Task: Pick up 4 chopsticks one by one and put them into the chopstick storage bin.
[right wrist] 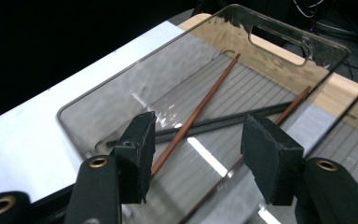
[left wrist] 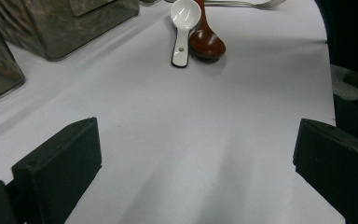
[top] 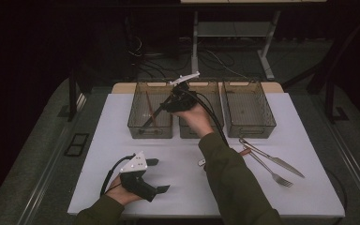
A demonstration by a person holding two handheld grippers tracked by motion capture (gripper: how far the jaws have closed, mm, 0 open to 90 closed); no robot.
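1. Chopsticks (right wrist: pixel 200 109) lie crossed in the leftmost clear bin (top: pixel 136 123) at the far side of the surface (top: pixel 183 187).
2. Right tongs (right wrist: pixel 198 140) above that bin: jaws partly open, nothing between them.
3. Left tongs (top: pixel 159 176) low over the surface, wide open, empty.

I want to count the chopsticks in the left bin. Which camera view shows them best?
The right gripper view: the chopsticks lie close below the open tongs, two brown and one dark, inside the left bin. The high view shows them small and dim. The left gripper view gives a blurred bin corner.
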